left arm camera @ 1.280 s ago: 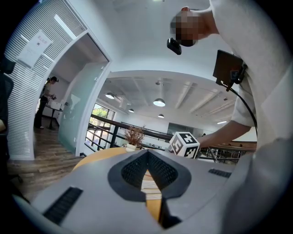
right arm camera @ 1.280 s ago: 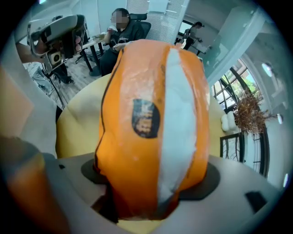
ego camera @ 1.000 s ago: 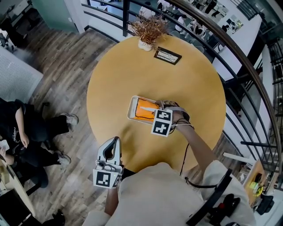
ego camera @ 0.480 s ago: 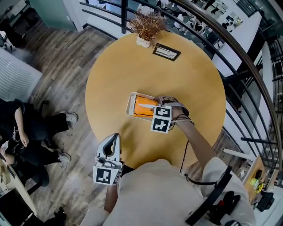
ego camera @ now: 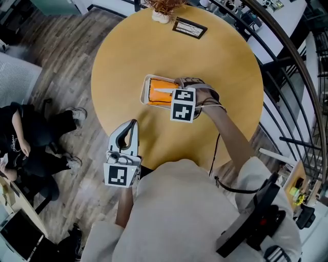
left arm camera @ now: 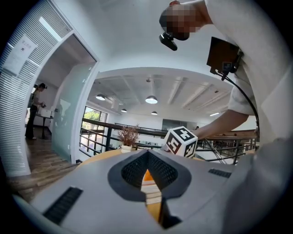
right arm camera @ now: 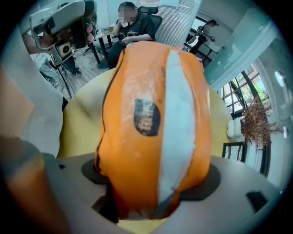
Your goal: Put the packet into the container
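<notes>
The orange packet with a white stripe lies in the mouth of the white rectangular container on the round wooden table. Whether it rests on the bottom I cannot tell. My right gripper reaches in from the right, shut on the packet's near end. In the right gripper view the packet fills the picture, pinched between the right gripper's jaws. My left gripper hangs at the table's near-left edge, shut and holding nothing. In its own view the left gripper points across the table toward the right gripper's marker cube.
A dried plant in a white pot and a framed card stand at the table's far side. A dark railing curves round the right. A seated person is on the wooden floor side at left.
The head view has shifted, so the table sits higher in frame. The right gripper stays shut on the packet at the container. The left gripper has hardly moved.
</notes>
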### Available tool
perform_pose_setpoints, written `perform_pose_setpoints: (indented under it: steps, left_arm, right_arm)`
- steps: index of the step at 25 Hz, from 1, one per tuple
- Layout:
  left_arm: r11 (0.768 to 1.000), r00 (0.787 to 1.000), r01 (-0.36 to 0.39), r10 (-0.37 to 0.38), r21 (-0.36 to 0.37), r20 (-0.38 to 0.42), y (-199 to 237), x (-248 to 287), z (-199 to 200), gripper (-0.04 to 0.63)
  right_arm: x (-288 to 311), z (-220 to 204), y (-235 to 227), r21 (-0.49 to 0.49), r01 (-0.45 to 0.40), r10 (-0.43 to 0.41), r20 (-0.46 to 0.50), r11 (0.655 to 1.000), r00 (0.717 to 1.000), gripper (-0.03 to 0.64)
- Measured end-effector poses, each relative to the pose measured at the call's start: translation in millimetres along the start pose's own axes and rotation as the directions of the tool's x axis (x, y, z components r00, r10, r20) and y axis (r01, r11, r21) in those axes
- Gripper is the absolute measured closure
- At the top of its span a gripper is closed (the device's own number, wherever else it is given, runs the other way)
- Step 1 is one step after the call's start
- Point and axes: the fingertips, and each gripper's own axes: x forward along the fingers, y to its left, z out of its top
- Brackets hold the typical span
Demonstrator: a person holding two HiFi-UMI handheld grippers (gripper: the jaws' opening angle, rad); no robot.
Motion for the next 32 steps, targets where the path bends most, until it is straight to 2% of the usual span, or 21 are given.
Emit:
perform_pose_setpoints:
  steps: [2, 8, 11, 13, 16, 23, 28, 32]
  left_arm:
    - [1.000, 1.000, 0.012, -0.012, 0.016, 0.017, -3.2, 4.3, 4.8, 0.591]
    - [1.000, 1.000, -0.013, 0.013, -0.016, -0.017, -7.8, 1.7, 0.5, 0.591]
    - [0.999, 1.000, 0.001, -0.001, 0.042, 0.005, -5.7, -0.5, 4.4, 0.590]
    - [0.999, 1.000, -0.008, 0.008, 0.047, 0.002, -2.7, -3.3, 2.8, 0.591]
    - [0.999, 1.000, -0.017, 0.017, 0.043, 0.003, 0.5, -2.3, 4.2, 0.590]
    - [0.999, 1.000, -0.010, 0.009, 0.040, 0.019, -2.2, -3.7, 3.7, 0.589]
    - [0.999, 1.000, -0.010, 0.010, 0.038, -0.002, -1.4, -3.7, -0.5, 0.591]
    - [0.999, 1.000, 0.007, -0.007, 0.035, 0.011, -5.3, -0.6, 5.7, 0.591]
  right_arm:
    - [-1.2, 0.7, -1.4, -0.014, 0.004, -0.004, -0.009, 1.000, 1.000, 0.209]
    - [-4.7, -0.7, 1.4, -0.020, -0.016, 0.015, -0.027, 1.000, 1.000, 0.206]
    - [-8.1, 0.3, 2.6, 0.050, -0.062, 0.062, 0.000, 0.997, 0.998, 0.203]
    - [-13.1, 1.8, 2.3, 0.119, -0.095, 0.091, 0.032, 0.988, 0.995, 0.187]
    - [-17.2, 0.5, 1.8, 0.134, -0.108, 0.106, 0.026, 0.985, 0.994, 0.163]
    - [-11.9, -1.1, 8.5, 0.114, -0.101, 0.101, 0.005, 0.988, 0.995, 0.163]
    - [-24.2, 8.1, 8.8, 0.149, -0.094, 0.080, 0.096, 0.984, 0.992, 0.163]
    - [-25.5, 3.0, 12.4, 0.100, -0.030, 0.021, 0.081, 0.995, 0.996, 0.174]
